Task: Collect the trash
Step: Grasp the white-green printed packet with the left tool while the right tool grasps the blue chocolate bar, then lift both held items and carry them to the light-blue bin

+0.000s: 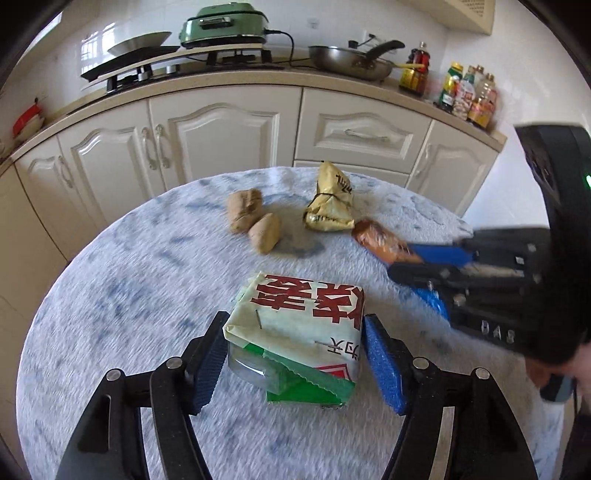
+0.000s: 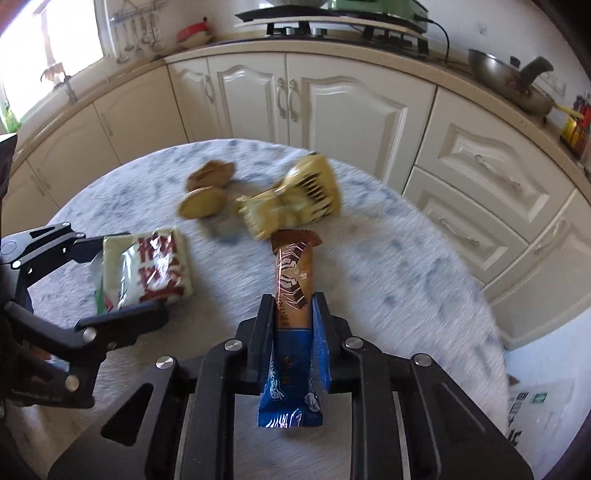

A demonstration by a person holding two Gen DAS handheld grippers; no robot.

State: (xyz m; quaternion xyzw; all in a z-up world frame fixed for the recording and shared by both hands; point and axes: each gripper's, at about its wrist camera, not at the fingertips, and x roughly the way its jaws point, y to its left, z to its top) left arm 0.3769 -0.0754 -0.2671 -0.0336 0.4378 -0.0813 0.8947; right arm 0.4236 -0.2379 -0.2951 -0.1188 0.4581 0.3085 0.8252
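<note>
A cream, red and green snack packet point(image 1: 299, 325) sits between the fingers of my left gripper point(image 1: 295, 354), which is closed on its sides; it also shows in the right wrist view point(image 2: 147, 266). My right gripper point(image 2: 293, 314) is shut on a brown and blue wrapper point(image 2: 293, 284), also seen from the left wrist point(image 1: 380, 240). A crumpled gold wrapper point(image 1: 330, 206) point(image 2: 295, 199) and two brown lumps point(image 1: 253, 219) point(image 2: 205, 192) lie on the round white-blue table point(image 1: 129, 277).
Cream kitchen cabinets point(image 1: 221, 136) curve behind the table, with a stove, a green appliance point(image 1: 225, 22), a pan point(image 1: 351, 61) and bottles point(image 1: 469, 94) on the counter. A plastic bag point(image 2: 535, 410) lies low at the right.
</note>
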